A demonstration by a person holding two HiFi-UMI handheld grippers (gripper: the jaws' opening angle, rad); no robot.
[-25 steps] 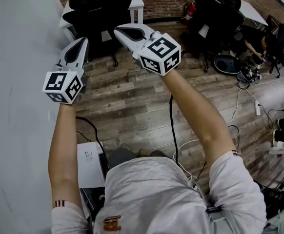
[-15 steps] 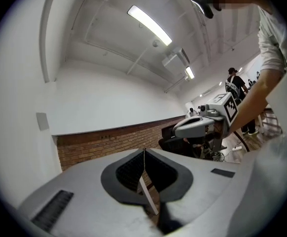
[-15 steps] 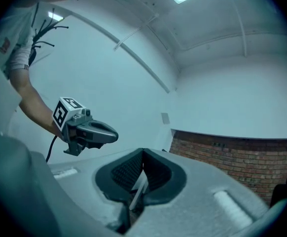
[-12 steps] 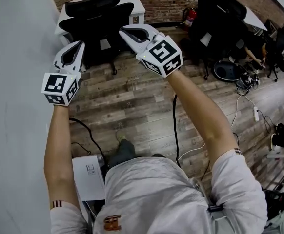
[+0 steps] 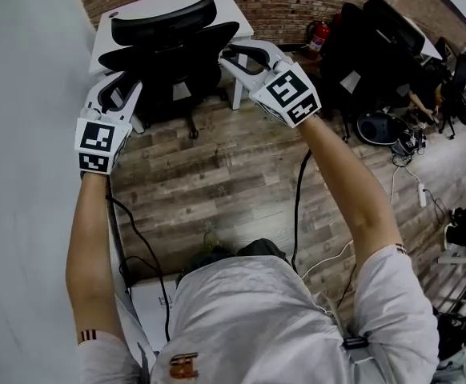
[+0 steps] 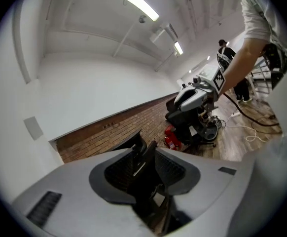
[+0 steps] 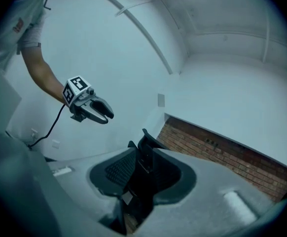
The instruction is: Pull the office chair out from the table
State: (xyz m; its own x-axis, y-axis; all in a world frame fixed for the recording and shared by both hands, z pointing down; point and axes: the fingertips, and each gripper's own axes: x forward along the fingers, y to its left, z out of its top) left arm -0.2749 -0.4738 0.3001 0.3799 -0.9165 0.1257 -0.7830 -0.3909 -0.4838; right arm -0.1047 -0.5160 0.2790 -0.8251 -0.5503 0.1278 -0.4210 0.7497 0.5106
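Left claw (image 5: 121,86) and right claw (image 5: 235,54), just spreading, each straddle an office chair (image 5: 169,50) edge without pinching.

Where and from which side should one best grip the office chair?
The backrest's two side edges, from behind: the office chair turns its back to you, seat toward the white table. The left claw and right claw, jaws just opened and empty, flank it.
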